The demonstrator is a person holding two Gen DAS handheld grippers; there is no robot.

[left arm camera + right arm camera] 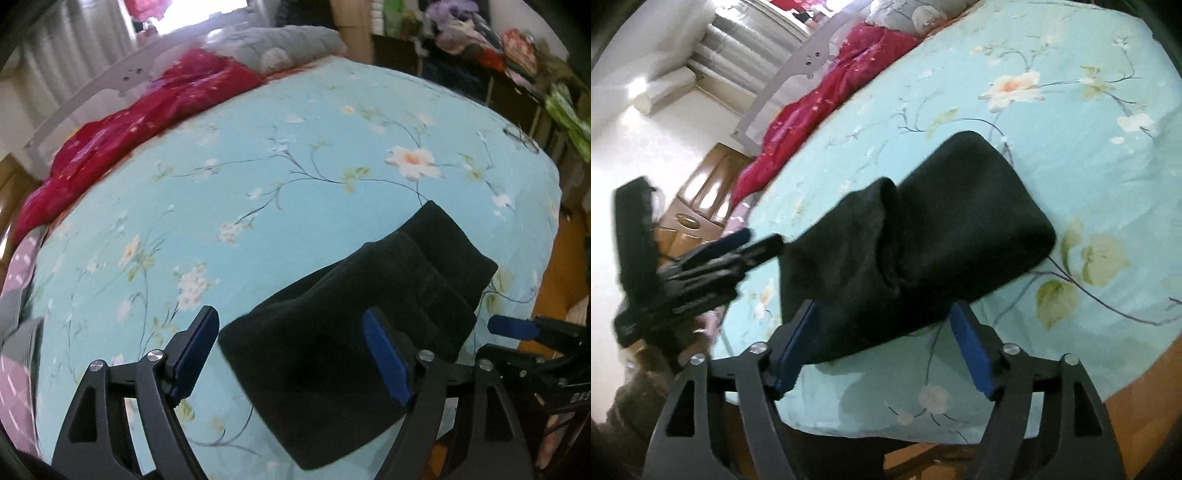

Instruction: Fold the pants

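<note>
Pants (pixel 354 317) already in a dark stacked bundle, near the bed's (pixel 258 155) foot corner. Left gripper (pixel 291 354) and right gripper (pixel 882 347) both spread wide, clamped on nothing. Probably best to press the top layer flat, square the edges, no tugging.

A lived-in home bedroom.
A bed (pixel 295 155) under a floral sheet carries a red quilt (pixel 122 136) and grey pillow (pixel 280 48); curtains (pixel 753 40) and cluttered shelves (pixel 491 48) stand behind.
</note>
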